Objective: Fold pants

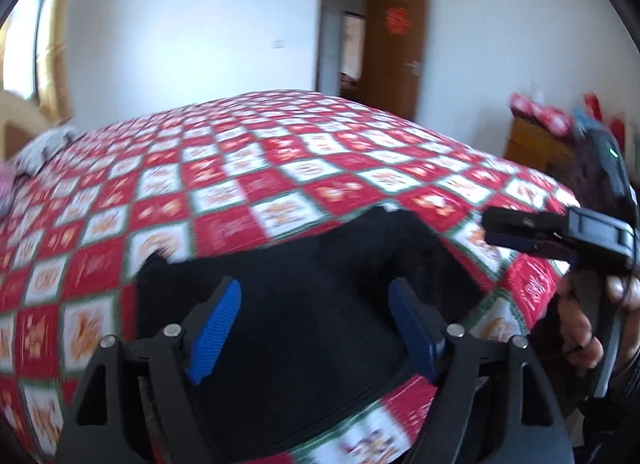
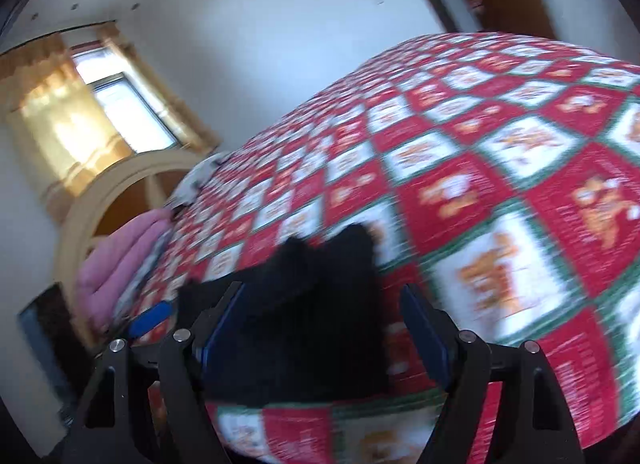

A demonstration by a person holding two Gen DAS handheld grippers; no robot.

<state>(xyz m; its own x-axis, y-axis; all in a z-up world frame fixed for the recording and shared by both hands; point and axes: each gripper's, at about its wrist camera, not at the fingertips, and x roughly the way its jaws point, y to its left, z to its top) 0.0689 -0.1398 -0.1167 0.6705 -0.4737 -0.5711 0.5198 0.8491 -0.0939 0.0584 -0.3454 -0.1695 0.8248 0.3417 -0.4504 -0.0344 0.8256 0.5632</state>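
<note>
Black pants (image 1: pixel 304 304) lie in a folded bundle near the front edge of a bed with a red, white and green checked cover (image 1: pixel 260 168). My left gripper (image 1: pixel 316 304) is open and hovers above the bundle, blue pads apart and empty. In the left wrist view, my right gripper (image 1: pixel 490 232) comes in from the right with its jaws looking closed, held above the cover. In the right wrist view the right gripper (image 2: pixel 322 308) shows open, with the pants (image 2: pixel 304 304) between and under its fingers. Both views are blurred.
A white wall and an open brown door (image 1: pixel 394 48) stand beyond the bed. A wooden cabinet with red items (image 1: pixel 540 132) is at the right. A window with yellow curtains (image 2: pixel 92 112), a headboard and pink bedding (image 2: pixel 120 260) are at the left.
</note>
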